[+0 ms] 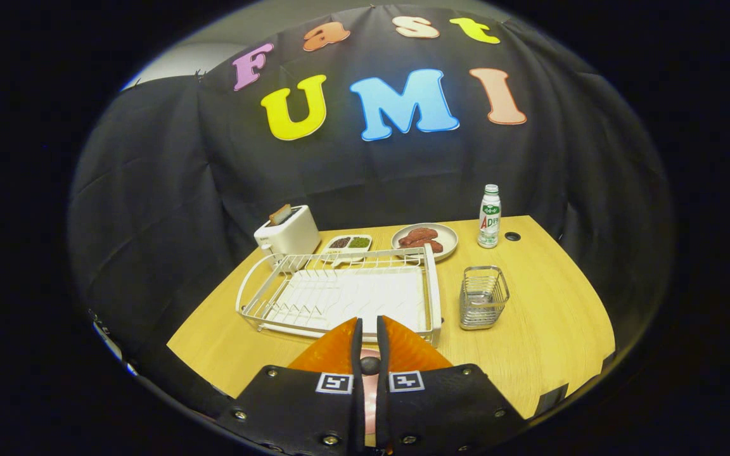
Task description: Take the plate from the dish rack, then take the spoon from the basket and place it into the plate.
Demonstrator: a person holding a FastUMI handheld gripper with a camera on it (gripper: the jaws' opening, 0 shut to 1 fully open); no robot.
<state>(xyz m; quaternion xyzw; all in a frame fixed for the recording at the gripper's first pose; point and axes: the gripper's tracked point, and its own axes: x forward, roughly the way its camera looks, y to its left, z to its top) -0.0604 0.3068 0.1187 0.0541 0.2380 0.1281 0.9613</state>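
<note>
My gripper point(369, 322) hovers low over the near part of the wooden table point(549, 329), its fingers almost together. A small dark rounded piece point(369, 365) is pinched between them; it looks like the end of the spoon's handle. Through the narrow gap below it shows a strip of pink, the plate point(370, 396), lying under the fingers. Just beyond the fingertips stands the white wire dish rack point(432, 285) with nothing in its slots. The metal wire basket point(483, 297) stands right of the rack and looks empty.
Behind the rack are a white toaster point(288, 233) with a slice in it, a small divided dish point(347, 243) and a grey plate point(448, 246) of meat. A white bottle point(489, 216) stands at the far right beside a cable hole point(512, 236).
</note>
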